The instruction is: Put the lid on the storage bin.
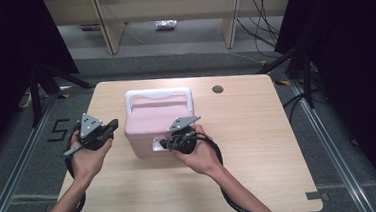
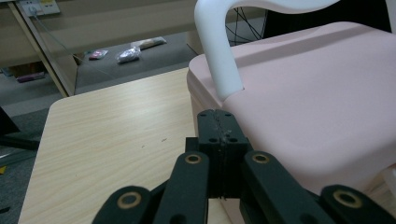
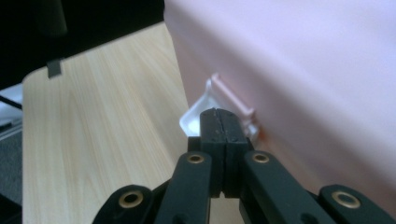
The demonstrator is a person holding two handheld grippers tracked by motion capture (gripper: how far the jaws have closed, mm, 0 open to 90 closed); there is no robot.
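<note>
Pink box point(image 1: 152, 126) w/ a white carry handle point(image 1: 158, 94) sits on the wooden table point(image 1: 259, 146), roughly mid-table, a bit toward the person's left. Everything below is placed rel. to that box.

Handle stands upright over the box's far half, arching across the lid. In the left gripper view the handle's near post point(image 2: 219, 56) goes down into the lid's edge, and the lid point(image 2: 317, 98) reads as a smooth pale-pink surface w/ a rounded rim.

Left gripper point(image 1: 111, 125) is off the box's left side, tips pointing at the box wall, just beside it; can't tell if they touch. Jaws fully closed, pad on pad, nothing between them. Left gripper view: closed tips point(image 2: 219, 122) sit level w/ the box's upper edge, at its corner below the handle post. Left hand point(image 1: 87, 158) holds the tool from the near-left of the box.

Right gripper point(image 1: 164, 144) is at the box's front face, near side, low down. Jaws also fully closed, nothing clamped. Right gripper view: closed tips point(image 3: 221, 120) sit right at the white latch point(image 3: 219, 105) on the front wall, touching or nearly so; exact contact not clear. A pink tab runs across the latch's top. Right hand point(image 1: 199, 155) is in front of the box, slightly to its right.

Small round grommet hole point(image 1: 218, 89) in the tabletop lies beyond the box, to its far right.
</note>
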